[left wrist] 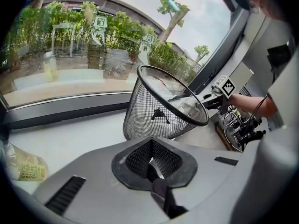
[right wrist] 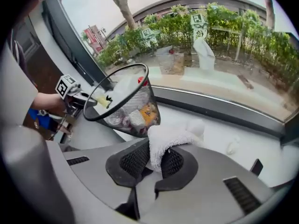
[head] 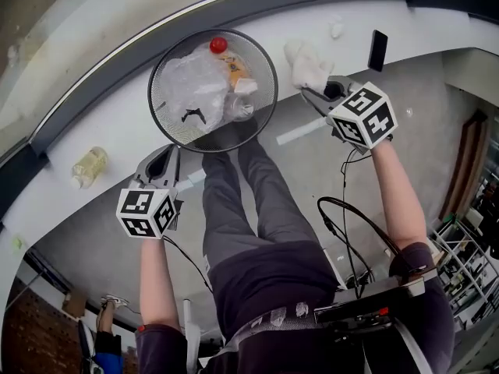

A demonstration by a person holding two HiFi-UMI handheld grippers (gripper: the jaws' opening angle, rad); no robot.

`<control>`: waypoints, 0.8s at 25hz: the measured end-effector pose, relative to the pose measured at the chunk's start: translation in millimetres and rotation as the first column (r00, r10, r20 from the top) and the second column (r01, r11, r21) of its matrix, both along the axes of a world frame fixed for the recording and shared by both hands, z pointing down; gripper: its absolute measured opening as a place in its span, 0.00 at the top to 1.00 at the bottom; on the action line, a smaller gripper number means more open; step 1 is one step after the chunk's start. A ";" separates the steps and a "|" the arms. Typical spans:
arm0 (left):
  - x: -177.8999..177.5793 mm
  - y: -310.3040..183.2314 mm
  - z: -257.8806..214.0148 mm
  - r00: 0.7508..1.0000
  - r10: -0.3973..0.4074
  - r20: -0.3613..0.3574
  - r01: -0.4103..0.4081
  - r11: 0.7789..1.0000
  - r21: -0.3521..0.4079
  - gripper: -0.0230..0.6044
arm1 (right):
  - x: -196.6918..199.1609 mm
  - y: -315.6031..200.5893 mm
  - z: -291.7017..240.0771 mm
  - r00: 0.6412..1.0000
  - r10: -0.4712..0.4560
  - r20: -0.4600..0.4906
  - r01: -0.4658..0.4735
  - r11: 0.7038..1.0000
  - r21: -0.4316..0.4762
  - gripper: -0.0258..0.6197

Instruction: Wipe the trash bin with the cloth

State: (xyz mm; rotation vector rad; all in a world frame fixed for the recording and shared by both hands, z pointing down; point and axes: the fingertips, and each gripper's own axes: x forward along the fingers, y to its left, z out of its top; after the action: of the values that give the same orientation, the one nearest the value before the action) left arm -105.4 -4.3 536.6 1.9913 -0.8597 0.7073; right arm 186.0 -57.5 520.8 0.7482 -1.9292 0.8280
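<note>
A black wire-mesh trash bin [head: 212,90] stands on the white curved sill [head: 101,123], holding clear plastic, a red cap and an orange packet. My right gripper [head: 310,86] is to the bin's right, a little apart from its rim, shut on a white cloth [head: 306,62]. In the right gripper view the cloth [right wrist: 170,136] bulges out between the pads [right wrist: 135,160], with the bin [right wrist: 126,101] beyond at the left. My left gripper [head: 160,158] sits just off the bin's near left side. In its own view the jaws [left wrist: 150,146] meet with nothing in them, short of the bin [left wrist: 161,106].
A plastic bottle [head: 88,166] lies on the sill to the left of the left gripper. A black phone [head: 377,50] and a crumpled tissue [head: 335,28] rest on the sill at the right. The window frame [head: 234,10] runs behind the bin.
</note>
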 end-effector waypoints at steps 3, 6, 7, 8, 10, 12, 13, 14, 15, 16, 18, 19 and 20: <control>-2.1 -2.1 -2.5 1.000 0.006 0.018 -0.007 1.000 0.009 0.98 | 1.0 -13.7 22.7 0.999 -0.002 -0.036 0.001 1.000 -0.026 0.90; -5.6 -6.9 -6.0 0.999 0.010 0.040 -0.011 1.000 0.019 0.98 | 0.5 -13.9 39.7 0.997 -0.022 -0.071 0.017 0.998 -0.067 0.76; -7.0 -8.6 -7.9 0.999 0.012 0.050 -0.013 1.000 0.024 0.98 | 1.9 -12.6 42.2 0.995 -0.040 -0.093 0.034 0.997 -0.071 0.72; -8.7 -10.1 -10.4 0.998 0.014 0.061 -0.015 0.999 0.029 0.98 | 4.2 -12.0 42.7 0.991 -0.059 -0.118 0.052 0.997 -0.065 0.71; -12.6 -13.0 -17.3 0.997 0.011 0.079 -0.014 0.999 0.037 0.98 | 11.0 -17.3 37.3 0.983 -0.071 -0.168 0.070 0.997 -0.015 0.71; -17.5 -15.6 -25.8 0.996 0.001 0.093 -0.005 0.999 0.044 0.98 | 16.9 -31.6 25.4 0.980 -0.041 -0.195 0.055 0.996 0.067 0.71; -20.0 -16.5 -29.9 0.995 -0.005 0.100 0.000 0.999 0.047 0.98 | 18.1 -38.7 19.7 0.979 -0.033 -0.200 0.053 0.994 0.099 0.71; -22.2 -17.4 -33.5 0.994 -0.009 0.108 0.004 0.999 0.049 0.98 | 18.5 -44.1 15.4 0.977 -0.041 -0.207 0.067 0.991 0.117 0.71; -24.1 -18.5 -37.0 0.993 -0.012 0.117 0.006 0.999 0.051 0.98 | 18.9 -47.8 11.5 0.973 -0.063 -0.222 0.092 0.988 0.125 0.71; -25.7 -20.0 -40.8 0.992 -0.015 0.127 0.008 0.998 0.054 0.98 | 19.6 -50.8 6.4 0.967 -0.086 -0.239 0.121 0.984 0.132 0.71; -30.1 -23.4 -52.6 0.989 -0.027 0.146 0.017 0.998 0.068 0.98 | 18.9 -55.5 -10.6 0.964 -0.107 -0.245 0.149 0.976 0.159 0.71; -33.5 -24.9 -61.5 0.987 -0.041 0.156 0.028 0.996 0.080 0.98 | 14.9 -56.5 -21.8 0.971 -0.107 -0.213 0.144 0.975 0.169 0.71; -37.5 -26.3 -72.8 0.985 -0.059 0.165 0.043 0.995 0.095 0.98 | 7.8 -56.2 -34.4 0.983 -0.105 -0.153 0.131 0.976 0.171 0.72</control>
State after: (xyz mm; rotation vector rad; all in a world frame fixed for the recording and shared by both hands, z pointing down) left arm -142.9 -30.6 463.8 2.0032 -1.0558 0.8276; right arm 193.7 -113.7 486.4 0.7698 -1.9152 0.5168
